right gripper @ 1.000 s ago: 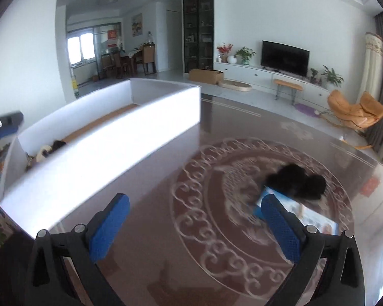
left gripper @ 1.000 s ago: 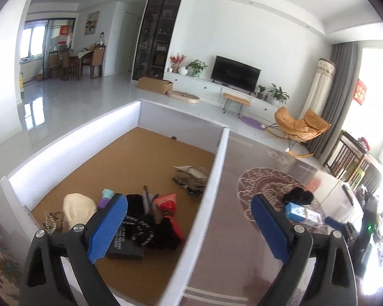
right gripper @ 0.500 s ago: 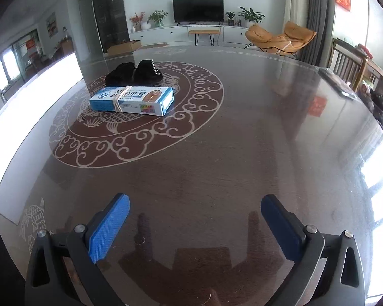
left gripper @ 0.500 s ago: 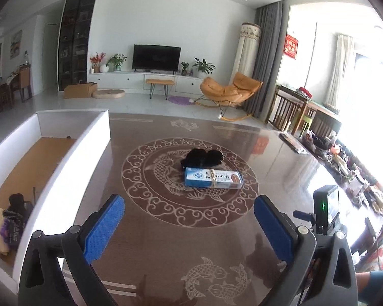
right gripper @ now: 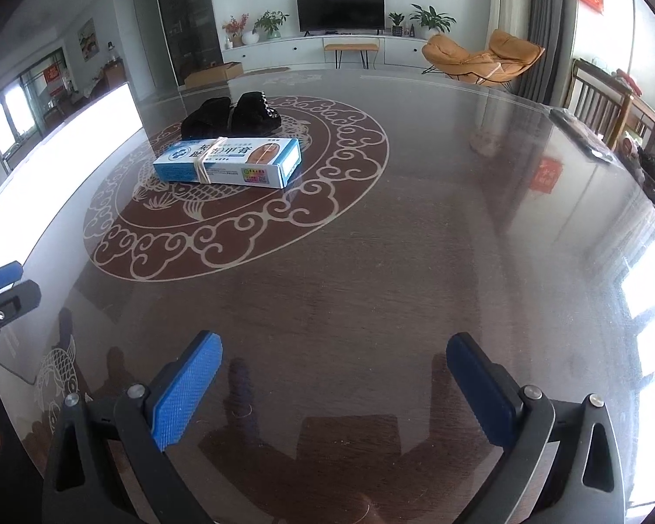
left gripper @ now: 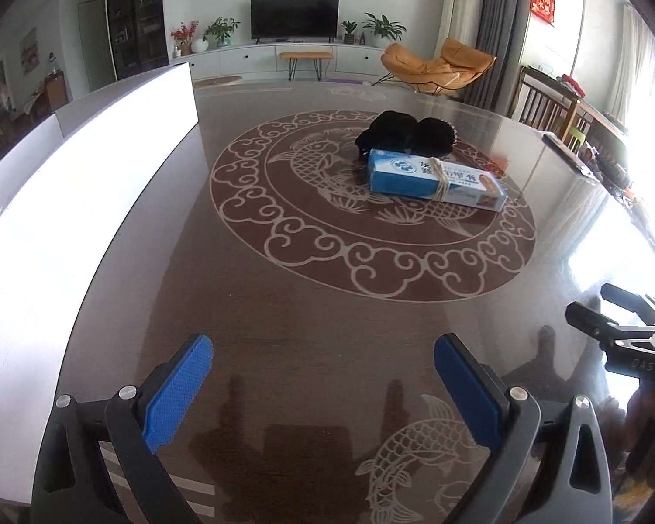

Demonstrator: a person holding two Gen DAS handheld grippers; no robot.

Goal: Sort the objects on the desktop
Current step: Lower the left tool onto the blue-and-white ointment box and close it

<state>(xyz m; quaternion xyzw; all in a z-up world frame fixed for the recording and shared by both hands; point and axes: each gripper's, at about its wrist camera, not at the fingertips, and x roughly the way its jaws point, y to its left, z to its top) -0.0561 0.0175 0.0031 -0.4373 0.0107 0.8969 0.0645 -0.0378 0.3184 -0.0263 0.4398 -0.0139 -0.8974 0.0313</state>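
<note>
A blue and white carton (left gripper: 434,181) bound with a rubber band lies on the round pattern of the glossy brown table (left gripper: 327,314). A black fuzzy item (left gripper: 404,133) lies right behind it, touching it. Both also show in the right wrist view: the carton (right gripper: 229,161) and the black item (right gripper: 231,115). My left gripper (left gripper: 323,375) is open and empty, near the table's front edge, well short of the carton. My right gripper (right gripper: 334,375) is open and empty, also near the front edge, to the right of the left one.
The white wall of the sorting box (left gripper: 78,183) runs along the table's left side; its inside is hidden. It also shows in the right wrist view (right gripper: 65,148). The right gripper's body (left gripper: 624,336) shows at the left view's right edge. Chairs stand beyond the table's right side.
Both grippers swung from the white box toward the table's middle and settled low near the front edge. The carton and the black item came into view and stayed put. Both stay open.
</note>
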